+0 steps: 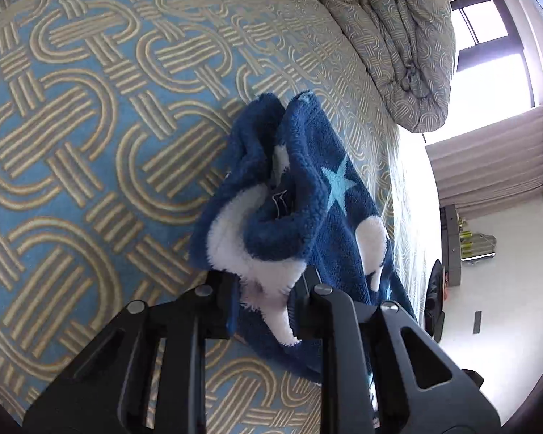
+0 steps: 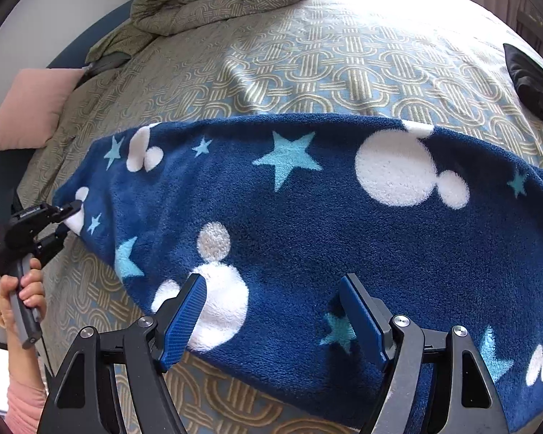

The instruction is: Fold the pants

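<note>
While left claw [image 1: 268, 296] pinches pants [image 2: 289, 217], right claw [image 2: 271, 311] spread above them

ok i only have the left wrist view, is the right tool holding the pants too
Observer: No, the right tool is open, its fingers apart over the pants.
Operator: how do the pants lie past my grip
Observer: Spread wide across the bed, running rightward from the left tool.
Operator: anything else on the bed
Observer: A black item near the right edge, apart from the pants.
</note>
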Available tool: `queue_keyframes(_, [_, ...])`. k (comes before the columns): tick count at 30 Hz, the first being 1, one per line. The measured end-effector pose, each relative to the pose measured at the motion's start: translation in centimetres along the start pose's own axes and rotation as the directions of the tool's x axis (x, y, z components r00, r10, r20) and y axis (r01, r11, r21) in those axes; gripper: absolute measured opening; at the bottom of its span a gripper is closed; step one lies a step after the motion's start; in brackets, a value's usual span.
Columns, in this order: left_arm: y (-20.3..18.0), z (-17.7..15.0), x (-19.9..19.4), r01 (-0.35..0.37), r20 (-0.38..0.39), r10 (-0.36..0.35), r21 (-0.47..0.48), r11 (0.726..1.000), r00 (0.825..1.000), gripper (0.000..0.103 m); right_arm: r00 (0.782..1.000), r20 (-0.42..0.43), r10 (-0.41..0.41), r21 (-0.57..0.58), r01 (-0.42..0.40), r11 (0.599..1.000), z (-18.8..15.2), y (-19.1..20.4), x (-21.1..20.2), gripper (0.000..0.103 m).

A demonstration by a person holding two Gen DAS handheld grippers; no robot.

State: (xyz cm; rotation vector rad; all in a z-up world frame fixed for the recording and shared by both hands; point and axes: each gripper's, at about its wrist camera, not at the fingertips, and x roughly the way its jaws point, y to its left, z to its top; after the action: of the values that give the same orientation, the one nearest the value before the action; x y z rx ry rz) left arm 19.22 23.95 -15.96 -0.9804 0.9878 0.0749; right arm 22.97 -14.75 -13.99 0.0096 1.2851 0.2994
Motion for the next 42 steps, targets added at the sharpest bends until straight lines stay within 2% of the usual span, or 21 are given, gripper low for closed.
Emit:
queue_keyframes(4, [-2.3, -0.6, -1.2, -0.043, 0.066, 0.036, 0.107, 0.993, 0.997, 0.02, 0.999, -0.006, -0.038, -0.017, 0.038, 0.999, 0.7, 0.6, 0.5, 0.078])
queue_keyframes(8, [-5.1, -0.8, -2.5, -0.071, 0.107, 0.049, 0.216, 0.974, 0.993, 0.02, 1.0, -0.008, -0.009, -0.035, 0.009, 0.999, 1.5, 1.7, 1.0, 0.078])
queue_keyframes(14, [-11.2, -2.4, -4.4, -0.079, 0.144, 0.025, 0.385, 0.92, 0.989, 0.02, 0.997, 0.002, 0.079, 0.02, -0.079, 0.997, 1.8, 1.4, 1.0, 0.078])
queue_keyframes(17, [-14.2, -3.8, -4.5, -0.076, 0.15, 0.008, 0.455, 0.887, 0.989, 0.02, 0.996, 0.021, 0.083, 0.025, -0.083, 0.996, 1.5, 0.0, 0.2, 0.078])
queue_keyframes(20, [-17.0, -5.6, -3.8, -0.053, 0.123, -0.012, 0.515, 0.856, 0.992, 0.02, 0.998, 0.059, 0.038, -0.02, -0.036, 0.999, 0.9, -1.2, -1.2, 0.078])
queue_keyframes(22, [-19.1, -7.4, -2.6, -0.033, 0.087, -0.019, 0.563, 0.826, 0.996, 0.02, 0.997, 0.072, 0.036, -0.021, -0.035, 0.999, 0.5, -2.5, -2.0, 0.078])
queue_keyframes(27, [-22.5, -12.7, 0.4, 0.014, -0.006, -0.014, 0.664, 0.748, 1.0, 0.02, 0.983, 0.081, 0.165, 0.08, -0.172, 0.982, 0.1, -6.7, -3.0, 0.078])
queue_keyframes(29, [-22.9, -14.9, 2.2, 0.033, -0.055, 0.006, 0.687, 0.726, 0.998, 0.02, 0.975, 0.095, 0.202, 0.109, -0.212, 0.971, 0.1, -7.8, -3.3, 0.078])
queue_keyframes(32, [-22.4, -17.3, 4.3, 0.053, -0.125, 0.048, 0.697, 0.715, 0.991, 0.02, 0.965, 0.103, 0.24, 0.12, -0.252, 0.96, 0.2, -8.5, -3.5, 0.078])
queue_keyframes(35, [-21.4, -18.7, 5.5, 0.052, -0.158, 0.082, 0.695, 0.717, 0.984, 0.02, 0.939, 0.082, 0.335, 0.141, -0.343, 0.928, 0.2, -8.9, -3.0, 0.078])
queue_keyframes(38, [-20.7, -18.7, 5.2, 0.065, -0.159, 0.061, 0.682, 0.728, 0.985, 0.02, 0.913, 0.044, 0.405, 0.175, -0.406, 0.897, 0.6, -8.7, -1.8, 0.078])
queue_keyframes(42, [-20.7, -18.6, 3.9, 0.12, -0.191, 0.014, 0.669, 0.733, 0.981, 0.028, 0.901, 0.012, 0.434, 0.221, -0.426, 0.877, 1.2, -8.0, -0.3, 0.078])
